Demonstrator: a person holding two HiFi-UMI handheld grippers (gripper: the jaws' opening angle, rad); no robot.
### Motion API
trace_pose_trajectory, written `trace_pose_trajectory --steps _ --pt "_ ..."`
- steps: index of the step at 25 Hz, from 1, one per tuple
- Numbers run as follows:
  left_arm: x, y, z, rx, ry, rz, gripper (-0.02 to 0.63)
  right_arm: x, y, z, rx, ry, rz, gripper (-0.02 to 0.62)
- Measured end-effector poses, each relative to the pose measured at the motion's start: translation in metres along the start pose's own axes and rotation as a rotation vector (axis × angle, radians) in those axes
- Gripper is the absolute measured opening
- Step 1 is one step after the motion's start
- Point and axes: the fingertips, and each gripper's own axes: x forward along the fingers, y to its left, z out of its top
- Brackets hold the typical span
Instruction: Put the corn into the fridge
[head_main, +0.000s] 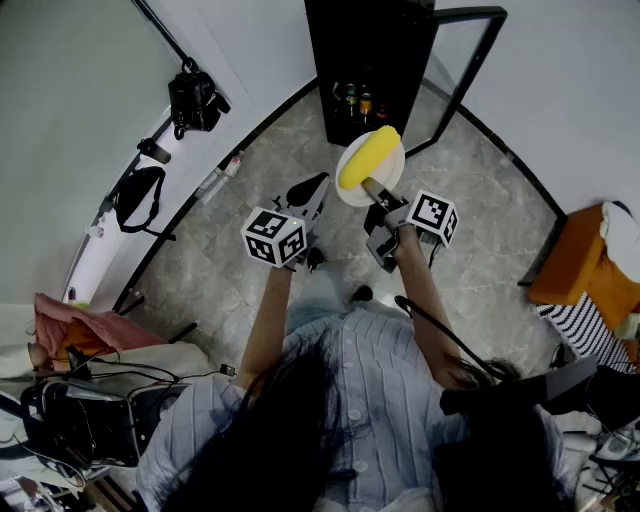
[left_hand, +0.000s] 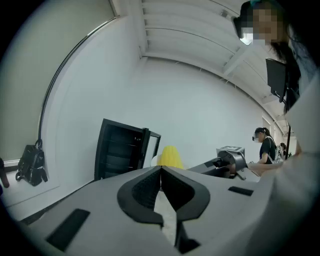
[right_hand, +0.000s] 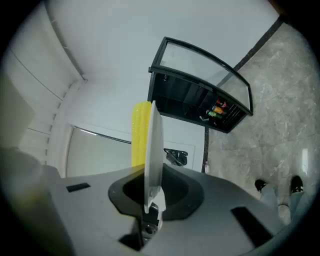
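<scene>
A yellow corn cob (head_main: 368, 157) lies on a small white plate (head_main: 383, 180). My right gripper (head_main: 378, 192) is shut on the plate's near rim and holds it out over the floor. In the right gripper view the plate (right_hand: 152, 155) shows edge-on between the jaws, with the corn (right_hand: 141, 132) on its left side. The black fridge (head_main: 368, 62) stands ahead with its glass door (head_main: 462, 70) swung open to the right. My left gripper (head_main: 305, 192) is shut on nothing, just left of the plate. The left gripper view shows the corn (left_hand: 170, 156) beyond the gripper (left_hand: 161, 172) and the fridge (left_hand: 121, 150) behind.
Small bottles (head_main: 356, 101) stand on a shelf in the fridge. A camera (head_main: 195, 100) and a black bag (head_main: 140, 195) hang along the left wall. An orange seat (head_main: 580, 265) is at the right. Another person (left_hand: 265, 146) stands far off. The floor is grey marble.
</scene>
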Motion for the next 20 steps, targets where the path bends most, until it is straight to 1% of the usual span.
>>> trace_pose_trajectory --steps 5,10,12,16,20 --pt "-0.006 -0.016 -0.01 -0.006 0.003 0.0 0.008 -0.019 -0.007 -0.008 -0.021 0.011 -0.024 0.037" --pt "-0.013 -0.038 -0.031 0.004 -0.004 0.003 0.008 -0.041 -0.025 -0.02 -0.036 0.024 -0.014 0.037" --pt "-0.012 -0.034 -0.035 -0.002 0.0 0.008 0.008 -0.039 -0.028 -0.019 -0.038 0.031 -0.015 0.037" --pt "-0.017 -0.011 -0.022 -0.038 -0.002 0.016 0.008 -0.019 -0.013 -0.02 -0.036 0.044 -0.034 0.037" --pt "-0.015 0.004 -0.017 -0.054 0.0 0.02 0.008 -0.008 -0.012 -0.016 -0.028 0.045 -0.046 0.037"
